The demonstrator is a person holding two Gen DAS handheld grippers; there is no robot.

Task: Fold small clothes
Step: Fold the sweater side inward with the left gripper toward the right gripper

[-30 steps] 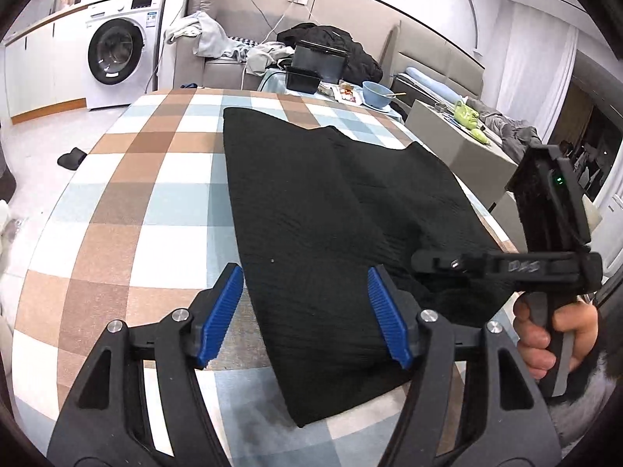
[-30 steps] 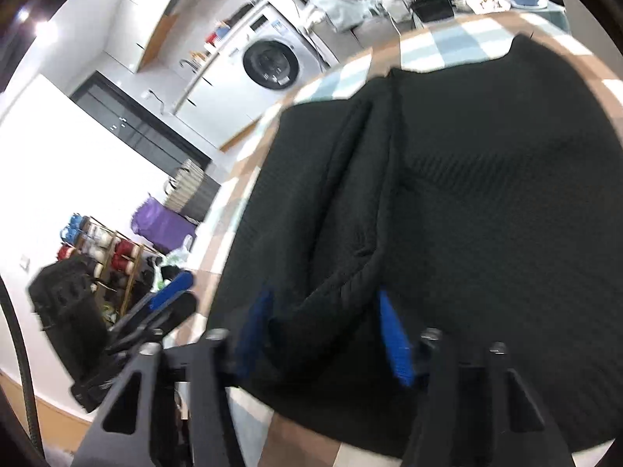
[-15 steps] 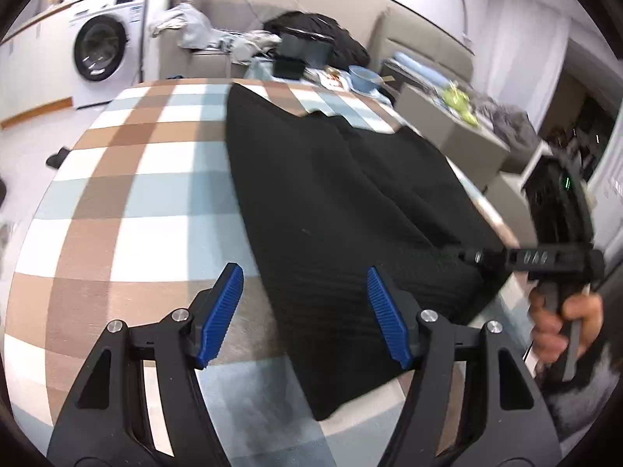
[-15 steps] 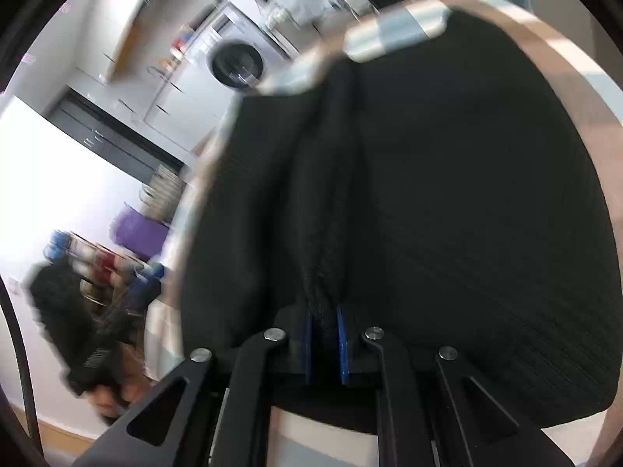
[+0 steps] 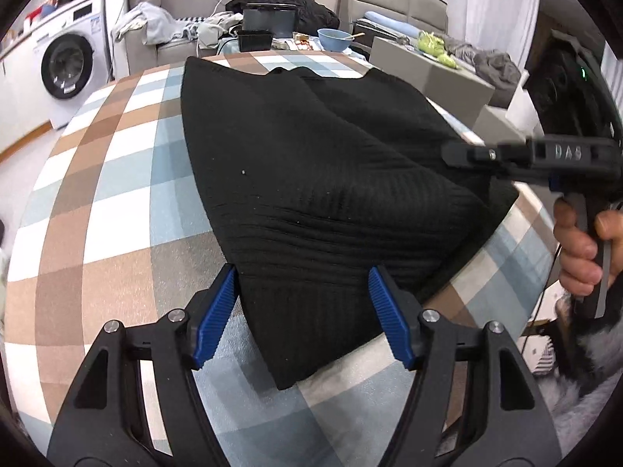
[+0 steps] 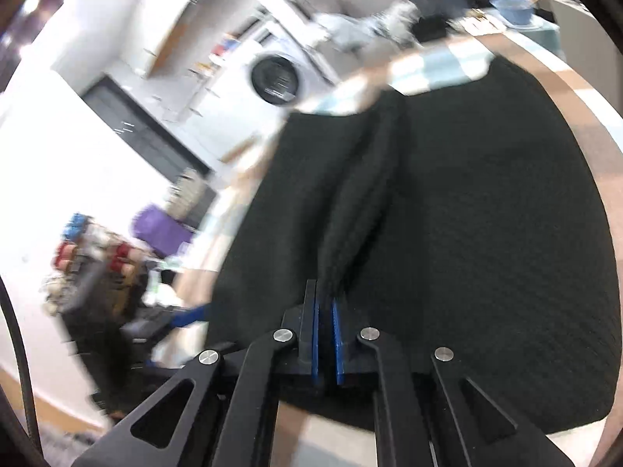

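A black ribbed knit garment (image 5: 311, 179) lies spread on the checked table (image 5: 117, 202). My left gripper (image 5: 301, 303) is open, its blue pads on either side of the garment's near corner, low over the cloth. My right gripper (image 6: 326, 311) is shut on a pinched ridge of the garment (image 6: 467, 233) at its right edge; the cloth rises in a fold into the pads. In the left wrist view the right gripper (image 5: 459, 153) reaches in from the right, held by a hand (image 5: 584, 249).
A washing machine (image 5: 68, 66) stands at far left. A sofa with heaped clothes (image 5: 163, 27), black containers (image 5: 268, 23) and a blue bowl (image 5: 335, 37) lie beyond the table's far edge. A grey box (image 5: 428, 70) sits at right.
My right gripper shut on the garment's edge and lifted a ridge of cloth. My left gripper moved forward so its open pads straddle the near corner.
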